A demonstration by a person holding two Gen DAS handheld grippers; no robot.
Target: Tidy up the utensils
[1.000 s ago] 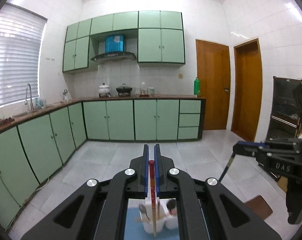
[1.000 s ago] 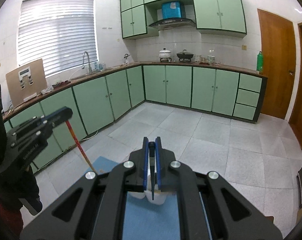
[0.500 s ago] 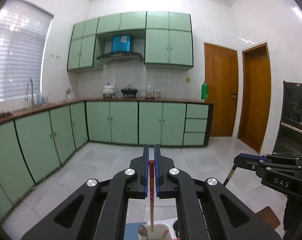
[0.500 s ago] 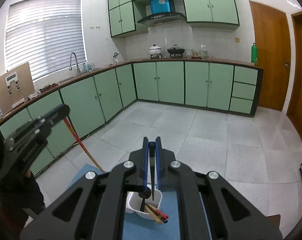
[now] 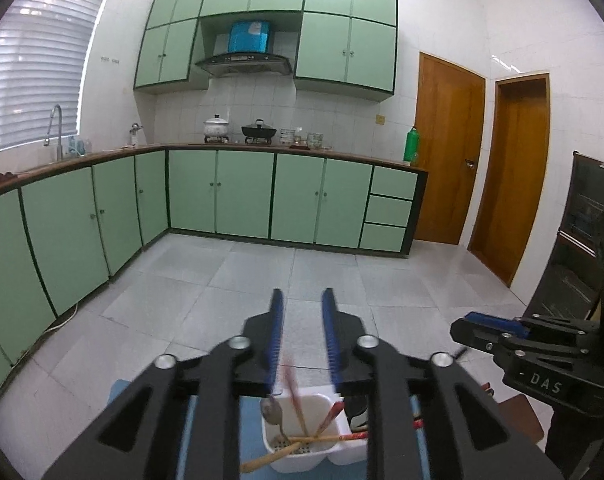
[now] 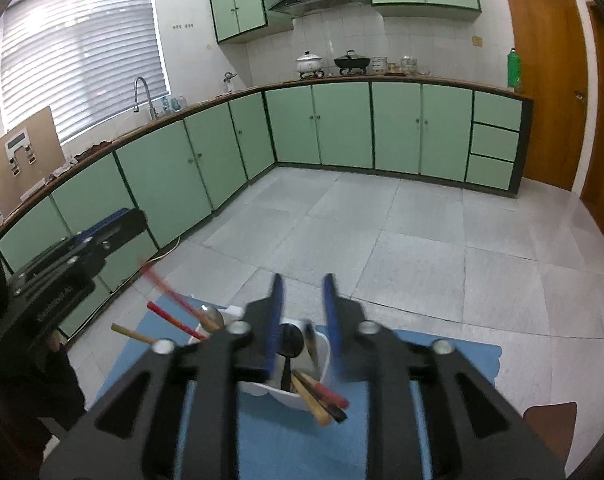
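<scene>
**Both tools empty above the caddy, chopstick dropping in**

Your left tool (image 5: 302, 336) stands with its jaws wide apart and nothing between them; the same goes for your right tool (image 6: 302, 320). Both hang directly over the white utensil caddy (image 5: 306, 450), which sits on the blue mat (image 6: 442, 364) on the tabletop, so the task's things lie straight below and slightly forward of each tool.

In the left view a blurred red chopstick (image 5: 292, 384) shows just under the left jaws, its long axis near upright and tilted a little, tip toward the caddy's left compartment, where a spoon (image 5: 272, 410) and crossed chopsticks (image 5: 322, 438) already lie. In the right view a dark ladle-like utensil (image 6: 292, 340) stands in the compartment beneath your right tool, with more chopstick ends (image 6: 322, 398) leaning out toward you.

Neither arm is clearly nearer; each sits over its own side. Any loose utensils elsewhere are not visible, so I judge your next reach turns away from the caddy.
</scene>
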